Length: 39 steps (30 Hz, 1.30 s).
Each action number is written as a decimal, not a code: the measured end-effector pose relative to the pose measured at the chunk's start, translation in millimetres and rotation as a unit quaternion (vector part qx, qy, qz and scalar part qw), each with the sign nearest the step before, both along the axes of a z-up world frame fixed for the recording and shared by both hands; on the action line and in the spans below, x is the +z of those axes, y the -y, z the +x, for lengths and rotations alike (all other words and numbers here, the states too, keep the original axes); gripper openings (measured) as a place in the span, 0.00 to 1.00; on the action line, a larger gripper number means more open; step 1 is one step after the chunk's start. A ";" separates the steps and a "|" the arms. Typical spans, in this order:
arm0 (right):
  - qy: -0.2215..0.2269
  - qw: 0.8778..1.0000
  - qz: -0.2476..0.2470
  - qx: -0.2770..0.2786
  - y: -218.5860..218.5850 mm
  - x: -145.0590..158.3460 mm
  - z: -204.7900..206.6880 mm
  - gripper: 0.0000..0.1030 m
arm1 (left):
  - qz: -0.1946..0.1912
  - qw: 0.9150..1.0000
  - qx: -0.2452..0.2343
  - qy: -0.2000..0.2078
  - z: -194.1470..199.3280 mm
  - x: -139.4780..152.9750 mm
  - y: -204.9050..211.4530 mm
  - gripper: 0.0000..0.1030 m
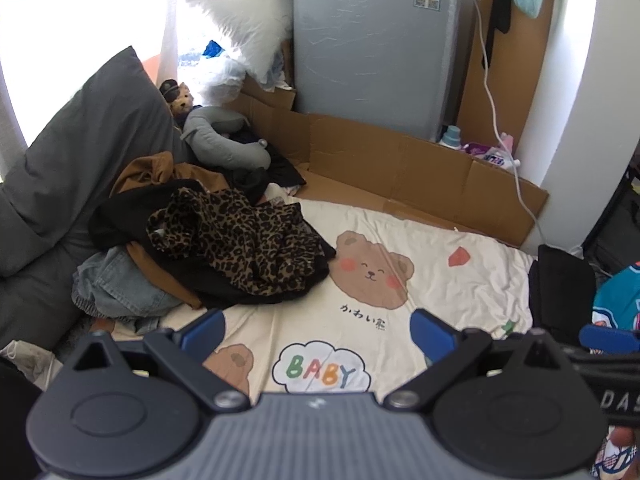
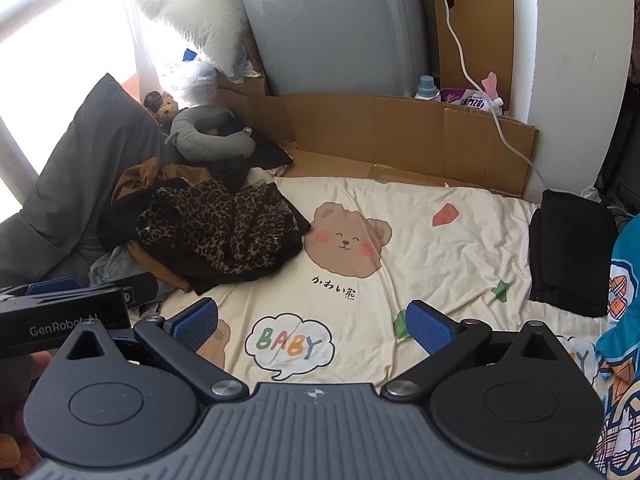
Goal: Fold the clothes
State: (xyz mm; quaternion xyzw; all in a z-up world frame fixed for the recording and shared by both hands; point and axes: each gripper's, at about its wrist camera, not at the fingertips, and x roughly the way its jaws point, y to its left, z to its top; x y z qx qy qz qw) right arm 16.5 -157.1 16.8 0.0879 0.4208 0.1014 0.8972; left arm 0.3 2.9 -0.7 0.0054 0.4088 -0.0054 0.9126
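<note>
A heap of unfolded clothes lies on the left of the cream bear-print sheet (image 1: pixel 440 264) (image 2: pixel 440 256): a leopard-print garment (image 1: pixel 240 236) (image 2: pixel 216 228) on top, black and brown pieces under it, and denim (image 1: pixel 116 288) at the near edge. A folded black garment (image 1: pixel 560 284) (image 2: pixel 572 248) rests at the right edge. My left gripper (image 1: pixel 316 330) hovers open over the sheet, nothing between its blue pads. My right gripper (image 2: pixel 312 322) is open too, above the "BABY" print (image 2: pixel 290 346). The left gripper's body (image 2: pixel 64 320) shows at the left of the right wrist view.
Dark grey pillows (image 1: pixel 80 160) lean at the left. A grey neck pillow (image 1: pixel 224 140) and a small teddy bear (image 1: pixel 180 98) sit behind the heap. Flattened cardboard (image 1: pixel 400 172) and a grey appliance (image 1: pixel 372 40) stand at the back. A teal patterned cloth (image 2: pixel 624 280) lies at the right.
</note>
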 end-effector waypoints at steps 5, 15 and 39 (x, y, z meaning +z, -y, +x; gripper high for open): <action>0.013 1.000 -0.019 -0.006 1.7 4.4 2.0 1.00 | -0.001 1.000 0.006 -0.005 4.0 4.6 -9.0 0.97; 0.025 1.000 -0.008 -0.009 8.4 6.8 10.1 1.00 | -0.011 1.000 0.005 -0.005 22.3 14.5 -15.6 0.97; 0.005 0.999 -0.007 0.042 8.2 17.2 56.1 1.00 | 0.015 0.999 -0.025 -0.031 108.8 42.0 -63.5 0.97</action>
